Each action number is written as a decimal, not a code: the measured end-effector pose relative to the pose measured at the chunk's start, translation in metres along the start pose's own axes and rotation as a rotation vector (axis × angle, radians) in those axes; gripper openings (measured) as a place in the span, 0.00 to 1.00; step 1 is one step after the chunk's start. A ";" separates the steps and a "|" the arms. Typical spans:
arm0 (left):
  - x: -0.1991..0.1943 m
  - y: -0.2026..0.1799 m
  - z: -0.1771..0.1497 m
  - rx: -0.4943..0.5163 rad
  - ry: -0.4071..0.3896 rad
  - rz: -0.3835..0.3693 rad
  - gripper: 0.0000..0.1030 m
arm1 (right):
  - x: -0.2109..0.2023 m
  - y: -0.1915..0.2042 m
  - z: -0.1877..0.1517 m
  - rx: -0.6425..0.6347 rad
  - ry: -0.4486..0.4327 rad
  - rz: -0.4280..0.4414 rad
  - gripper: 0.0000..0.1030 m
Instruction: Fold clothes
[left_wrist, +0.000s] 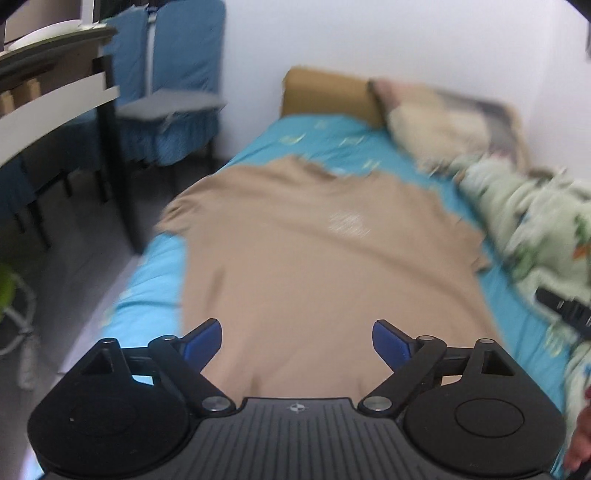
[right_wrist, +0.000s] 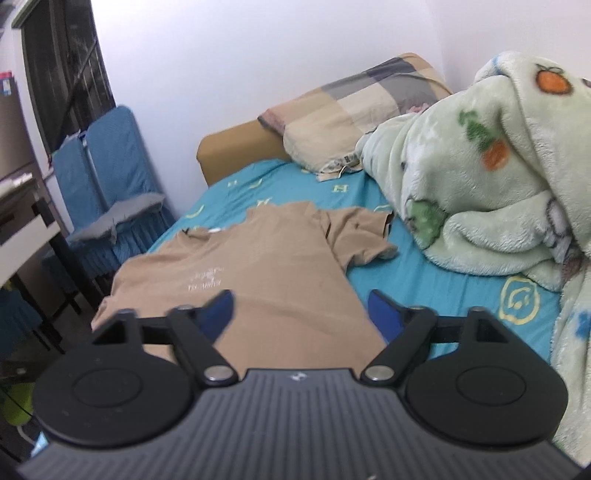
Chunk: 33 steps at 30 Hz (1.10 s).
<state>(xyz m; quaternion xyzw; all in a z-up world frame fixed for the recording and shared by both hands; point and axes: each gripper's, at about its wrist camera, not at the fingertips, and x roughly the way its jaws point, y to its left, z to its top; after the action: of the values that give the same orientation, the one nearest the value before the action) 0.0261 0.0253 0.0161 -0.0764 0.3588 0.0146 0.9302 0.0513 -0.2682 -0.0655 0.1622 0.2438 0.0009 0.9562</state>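
Observation:
A tan T-shirt (left_wrist: 314, 251) lies spread flat on the blue bed sheet (left_wrist: 155, 280), collar toward the far end, a pale print on its chest. In the right wrist view the same T-shirt (right_wrist: 258, 280) shows one short sleeve crumpled at the right. My left gripper (left_wrist: 297, 341) hovers over the shirt's near hem, open, with nothing between its blue pads. Held above the shirt's lower right part, my right gripper (right_wrist: 301, 314) is open and empty too. Part of the right gripper (left_wrist: 565, 314) shows at the right edge of the left wrist view.
A fluffy green blanket (right_wrist: 480, 177) is heaped along the right side of the bed, with a checked pillow (right_wrist: 354, 110) at the head. Blue-covered chairs (right_wrist: 110, 192) and a desk (left_wrist: 55, 92) stand left of the bed. The white wall is behind.

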 end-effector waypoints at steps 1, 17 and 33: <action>0.007 -0.004 -0.006 -0.001 -0.016 -0.012 0.89 | -0.002 -0.006 0.002 0.018 0.016 0.001 0.38; 0.088 0.044 -0.046 -0.079 0.033 -0.140 0.90 | 0.017 -0.060 -0.025 0.362 0.258 -0.134 0.68; 0.083 0.038 -0.055 -0.097 0.061 -0.120 0.99 | 0.093 -0.080 -0.035 0.708 0.117 0.116 0.87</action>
<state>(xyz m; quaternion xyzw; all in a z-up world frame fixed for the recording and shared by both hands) 0.0481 0.0521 -0.0846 -0.1433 0.3806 -0.0261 0.9132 0.1110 -0.3254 -0.1629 0.4964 0.2738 -0.0201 0.8235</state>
